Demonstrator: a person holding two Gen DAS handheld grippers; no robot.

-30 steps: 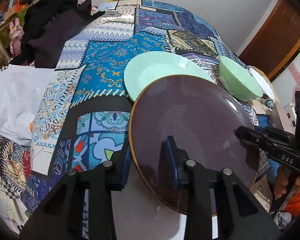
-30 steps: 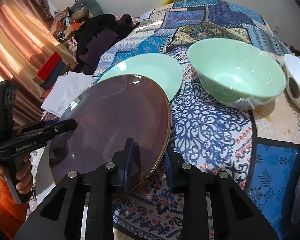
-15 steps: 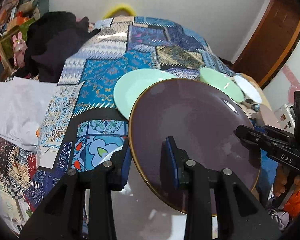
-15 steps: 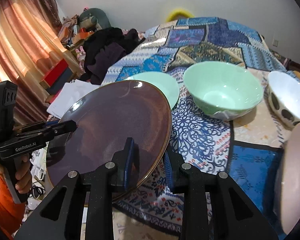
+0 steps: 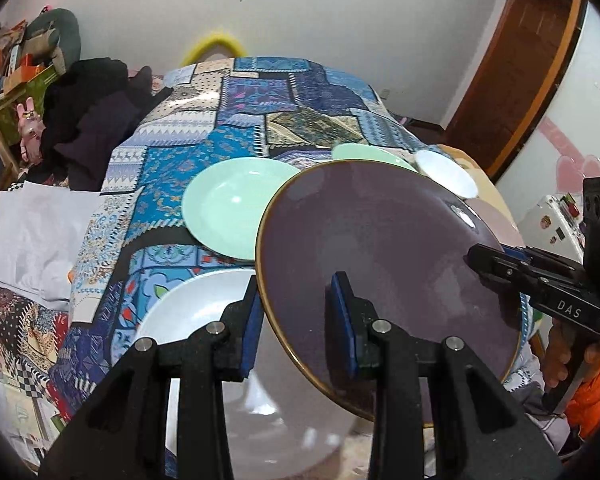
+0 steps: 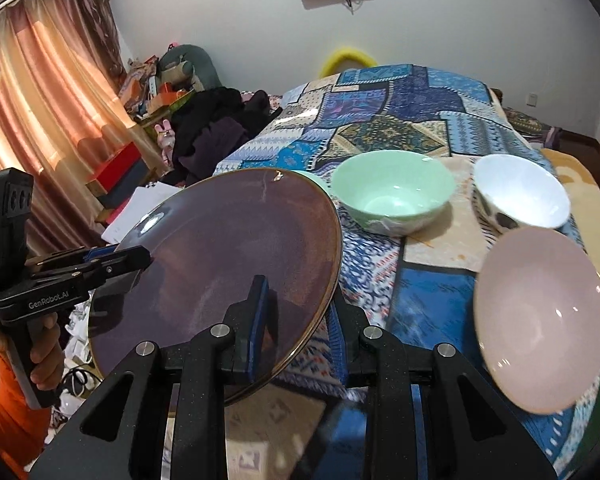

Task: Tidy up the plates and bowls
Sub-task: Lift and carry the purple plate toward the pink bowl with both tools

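Observation:
Both grippers hold one large dark purple plate [image 5: 380, 248] with a gold rim, lifted above the bed. My left gripper [image 5: 300, 316] is shut on its near left edge. My right gripper [image 6: 300, 312] is shut on the opposite edge of the plate [image 6: 228, 256]. A mint green plate [image 5: 228, 204] lies on the patchwork bedspread beyond it, and a white plate [image 5: 188, 312] lies below my left gripper. A mint green bowl [image 6: 392, 192], a white spotted bowl [image 6: 520, 196] and a pink bowl [image 6: 540, 320] stand to the right.
The patchwork bedspread [image 6: 380, 108] covers the bed. Dark clothes [image 5: 88, 112] are piled at its left side, with white paper [image 5: 32, 224] in front. Cluttered shelves and curtains [image 6: 40, 92] are further left. A wooden door [image 5: 532, 60] is at the right.
Both grippers have lifted the purple plate higher and drawn back. The white plate under it and the pink and white bowls have come into view.

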